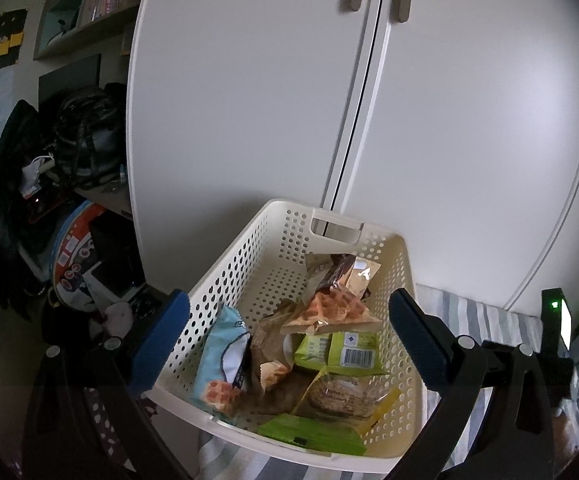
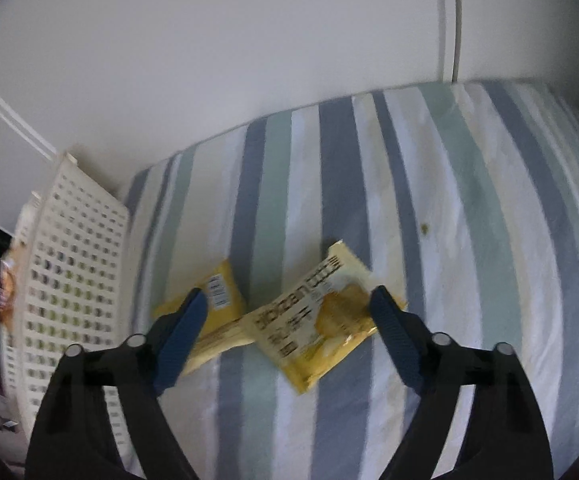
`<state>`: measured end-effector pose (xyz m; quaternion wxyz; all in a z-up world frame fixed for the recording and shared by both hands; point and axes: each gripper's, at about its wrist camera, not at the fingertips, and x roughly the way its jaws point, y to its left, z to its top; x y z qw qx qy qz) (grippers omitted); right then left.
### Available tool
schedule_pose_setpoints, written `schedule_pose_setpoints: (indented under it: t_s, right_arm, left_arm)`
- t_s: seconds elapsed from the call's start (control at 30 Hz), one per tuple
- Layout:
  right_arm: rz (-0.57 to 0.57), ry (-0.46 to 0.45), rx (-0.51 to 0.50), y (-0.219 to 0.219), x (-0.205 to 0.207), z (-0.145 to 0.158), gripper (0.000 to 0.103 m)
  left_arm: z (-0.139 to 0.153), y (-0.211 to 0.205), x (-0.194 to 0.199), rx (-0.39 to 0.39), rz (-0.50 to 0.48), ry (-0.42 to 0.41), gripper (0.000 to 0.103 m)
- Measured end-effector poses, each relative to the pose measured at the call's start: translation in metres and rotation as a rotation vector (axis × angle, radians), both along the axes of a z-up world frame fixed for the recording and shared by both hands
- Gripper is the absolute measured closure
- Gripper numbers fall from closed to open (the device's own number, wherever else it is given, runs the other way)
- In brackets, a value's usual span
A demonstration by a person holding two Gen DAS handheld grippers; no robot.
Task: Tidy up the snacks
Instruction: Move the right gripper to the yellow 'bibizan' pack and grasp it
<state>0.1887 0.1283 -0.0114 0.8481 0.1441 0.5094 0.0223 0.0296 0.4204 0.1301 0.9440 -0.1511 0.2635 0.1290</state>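
On the striped bedcover [image 2: 469, 240], snacks lie partly sorted into a basket [image 1: 249, 256].

Left wrist view: the left gripper [image 1: 289, 336] hangs spread wide and empty over the white perforated basket, which holds waffle, green and blue packets. Right wrist view: the right gripper [image 2: 285, 328] is parted, empty, above two yellow packets [image 2: 313, 332] lying beside the basket.

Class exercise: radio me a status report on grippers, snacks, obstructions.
Left gripper open over white perforated plastic basket. Right gripper open above two yellow snack packets on striped cloth. No obstructions.
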Motion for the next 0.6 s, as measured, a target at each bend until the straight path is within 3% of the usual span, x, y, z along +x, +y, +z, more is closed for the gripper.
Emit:
schedule_pose_setpoints:
  t_s: [0.07, 0.47, 0.6]
  right_arm:
    - [0.008, -0.001, -0.046, 0.002, 0.0, -0.003, 0.033]
    - [0.107, -0.007, -0.219, -0.014, -0.051, -0.009, 0.032]
    - [0.104, 0.015, -0.227, -0.034, -0.073, -0.011, 0.017]
  left_arm:
    - [0.0, 0.0, 0.0, 0.0, -0.001, 0.001, 0.002]
    - [0.003, -0.004, 0.001, 0.013, -0.016, 0.0, 0.002]
    - [0.005, -0.007, 0.002, 0.014, -0.018, -0.003, 0.002]
